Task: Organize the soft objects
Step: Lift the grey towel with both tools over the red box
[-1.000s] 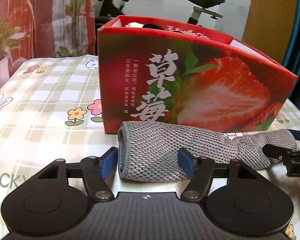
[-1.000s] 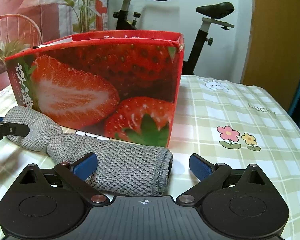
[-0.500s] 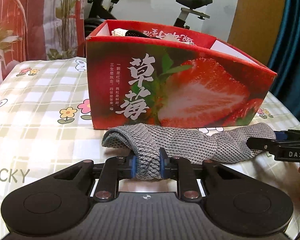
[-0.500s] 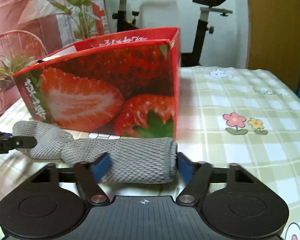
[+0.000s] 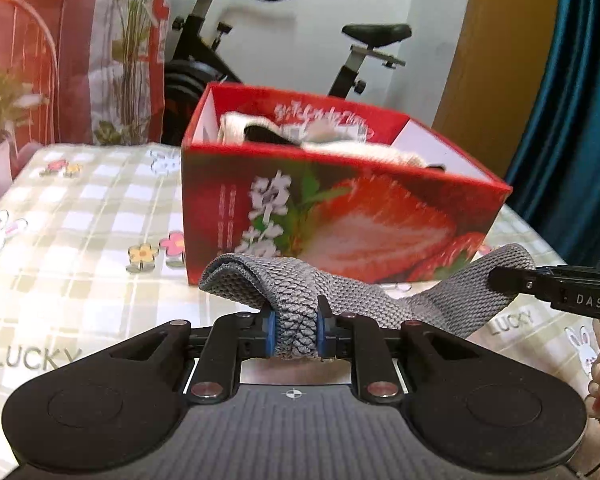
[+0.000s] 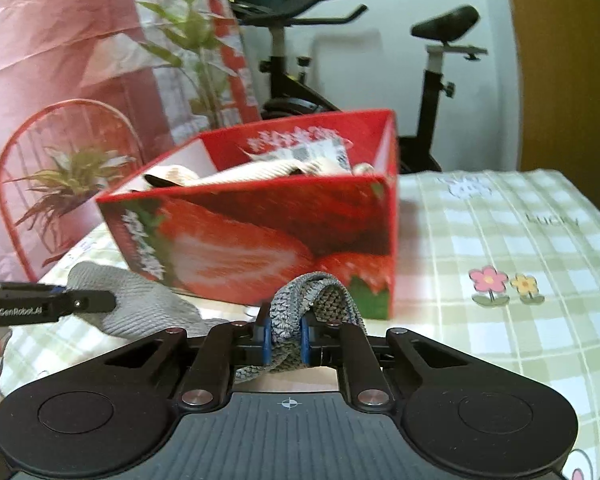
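A pale green-and-white checked cloth (image 5: 80, 216) covers the tabletop, printed with small flowers, white rabbits and the word LUCKY. On it stands a red strawberry box (image 5: 340, 216), open at the top, with pale soft items (image 5: 340, 148) lying inside; they are blurred and hard to tell apart.

In front of the box, a grey knitted cloth (image 5: 296, 300) hangs between the two claws. The left claw (image 5: 296, 330) is closed on one end of it, the blue pads pressing the bunched knit from both sides. The right claw (image 6: 285, 340) is likewise clamped on the other end, with a loop of fabric arching up above its fingers. The middle of the cloth sags between them, just before the box's front wall; whether it touches the tabletop cannot be told.

Behind the tabletop stands a black exercise bike (image 6: 380, 80) against a white wall. To the left are a red wire chair back (image 6: 60, 168), green potted plants (image 6: 188, 40) and a red-and-white patterned sheet (image 5: 60, 20). On the right are a wooden door (image 5: 500, 60) and a teal curtain (image 5: 572, 100).
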The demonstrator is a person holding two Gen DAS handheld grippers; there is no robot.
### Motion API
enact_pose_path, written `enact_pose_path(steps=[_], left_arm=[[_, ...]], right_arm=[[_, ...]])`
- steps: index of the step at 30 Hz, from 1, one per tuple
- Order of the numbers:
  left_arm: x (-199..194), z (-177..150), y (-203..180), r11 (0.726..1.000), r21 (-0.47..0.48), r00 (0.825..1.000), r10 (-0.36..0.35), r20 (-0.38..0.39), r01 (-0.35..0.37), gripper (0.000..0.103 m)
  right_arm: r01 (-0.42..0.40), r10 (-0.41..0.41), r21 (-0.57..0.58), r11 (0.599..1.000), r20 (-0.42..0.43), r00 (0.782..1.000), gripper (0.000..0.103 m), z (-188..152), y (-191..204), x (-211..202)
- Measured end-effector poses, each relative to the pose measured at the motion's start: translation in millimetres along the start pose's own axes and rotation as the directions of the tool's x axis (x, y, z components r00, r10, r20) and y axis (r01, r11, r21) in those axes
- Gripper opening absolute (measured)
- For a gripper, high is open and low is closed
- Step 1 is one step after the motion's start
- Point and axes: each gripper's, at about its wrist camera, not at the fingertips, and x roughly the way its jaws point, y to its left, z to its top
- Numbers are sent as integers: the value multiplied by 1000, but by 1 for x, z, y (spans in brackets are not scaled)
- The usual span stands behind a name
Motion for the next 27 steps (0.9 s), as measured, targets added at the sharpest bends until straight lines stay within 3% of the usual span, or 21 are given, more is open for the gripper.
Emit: enact_pose_path(steps=[8,16,20,27], left_arm=[[-29,17,-5,1000,21,996,10,83,-12,19],[-44,63,-11,997,70,982,23,186,-37,19],[-38,89,-12,995,84,974,40,224,-60,19],[-6,139,-15,983,130,954,91,286,-133,19]], right_arm=[[-17,22,-72,997,68,997,12,33,23,-28],[-23,48,-177,984,138,989,12,88,38,-41],[-1,38,-235,972,156,987,12,119,39,-29],[55,-8,-238,970,194,981,12,161,27,14]])
